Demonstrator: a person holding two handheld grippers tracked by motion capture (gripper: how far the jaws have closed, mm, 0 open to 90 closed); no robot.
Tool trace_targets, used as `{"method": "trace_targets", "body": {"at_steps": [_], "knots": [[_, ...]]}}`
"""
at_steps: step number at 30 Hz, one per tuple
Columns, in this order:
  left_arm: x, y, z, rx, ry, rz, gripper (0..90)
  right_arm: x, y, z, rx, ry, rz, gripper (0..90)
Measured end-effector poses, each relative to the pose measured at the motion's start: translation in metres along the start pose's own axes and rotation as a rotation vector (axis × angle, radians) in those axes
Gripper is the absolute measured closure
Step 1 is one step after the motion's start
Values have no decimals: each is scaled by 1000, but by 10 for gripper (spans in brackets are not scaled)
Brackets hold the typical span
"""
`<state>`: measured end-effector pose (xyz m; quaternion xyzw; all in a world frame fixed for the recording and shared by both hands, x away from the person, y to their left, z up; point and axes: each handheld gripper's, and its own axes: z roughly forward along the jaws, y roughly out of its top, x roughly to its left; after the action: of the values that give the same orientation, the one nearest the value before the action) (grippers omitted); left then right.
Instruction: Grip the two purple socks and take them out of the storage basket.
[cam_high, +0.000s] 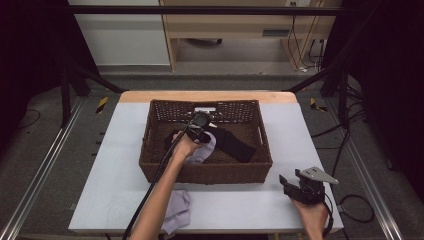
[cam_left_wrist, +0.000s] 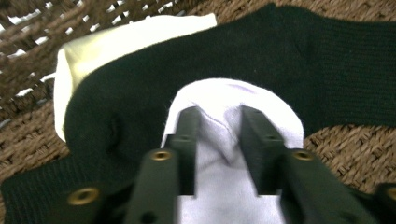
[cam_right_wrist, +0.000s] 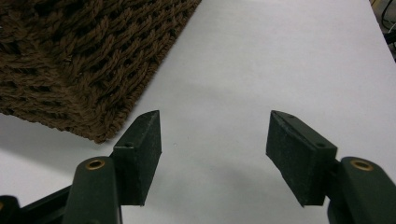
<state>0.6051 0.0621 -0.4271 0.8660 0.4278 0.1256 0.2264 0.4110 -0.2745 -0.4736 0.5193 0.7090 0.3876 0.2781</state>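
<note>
Inside the brown wicker basket (cam_high: 206, 172), my left gripper (cam_high: 200, 131) points down over a pale lavender sock (cam_high: 202, 152). In the left gripper view the two jaws (cam_left_wrist: 219, 112) stand a little apart, and a puckered fold of that sock (cam_left_wrist: 233, 98) lies between them without being squeezed. Under it lies a black sock (cam_left_wrist: 280, 56), which stretches to the right across the basket floor (cam_high: 232, 142). A cream cloth (cam_left_wrist: 116, 42) peeks out from beneath the black sock. My right gripper (cam_high: 287, 182) hovers open and empty (cam_right_wrist: 215, 126) over the white table, by the basket's front right corner (cam_right_wrist: 70, 60).
Another pale lavender sock (cam_high: 177, 210) lies on the table (cam_high: 240, 205) in front of the basket, beside the person's left forearm. Dark frame posts and cables stand beyond the table on both sides.
</note>
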Motion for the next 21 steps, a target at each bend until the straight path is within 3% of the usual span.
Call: {"method": "trace_targets", "body": {"at_steps": [2,6,9,13,21], "knots": [[1,0,-1,6,-11,-9,816,0,0,0,-1,0,3,359],[1,-1,-6,-17,-26,-5,841,0,0,-1,-1,3,7,363],[2,-3,-17,-101,-49,-5,842,-1,-1,-1,-1,3,7,364],[4,-6,-36,-210,-44,-10,841,-2,-1,-2,-1,0,14,365],[6,-14,-89,-440,-47,-9,842,-3,-1,-2,-2,-6,12,366]]}}
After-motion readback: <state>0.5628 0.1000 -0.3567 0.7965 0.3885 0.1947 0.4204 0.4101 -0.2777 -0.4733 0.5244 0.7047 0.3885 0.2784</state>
